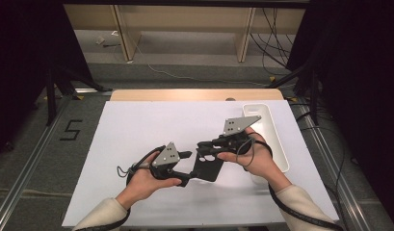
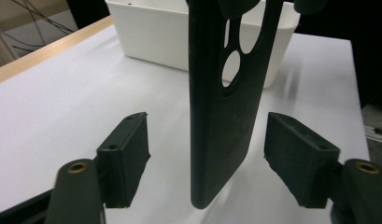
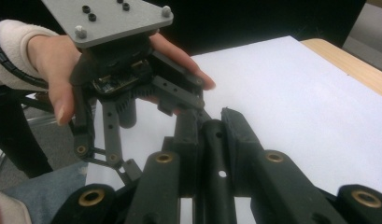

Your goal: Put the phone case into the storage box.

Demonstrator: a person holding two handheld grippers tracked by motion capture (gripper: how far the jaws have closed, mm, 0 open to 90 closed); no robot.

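A black phone case [image 1: 208,166] with camera cut-outs hangs just above the white table, held on edge. My right gripper [image 1: 204,147] is shut on its upper end; in the right gripper view the jaws [image 3: 212,154] clamp the thin case [image 3: 211,135] edge-on. My left gripper [image 1: 187,168] comes in from the left with its jaws on either side of the case's lower end. In the left gripper view the case [image 2: 216,116] stands upright between the two pads [image 2: 125,154], with a gap on each side, so the left gripper [image 2: 207,154] is open.
A white oblong tray [image 1: 276,139] lies along the right edge of the white table sheet [image 1: 137,130]; it also stands behind the case as the tray [image 2: 156,32]. A wooden table edge [image 1: 194,95] runs at the back. Floor and cables lie beyond.
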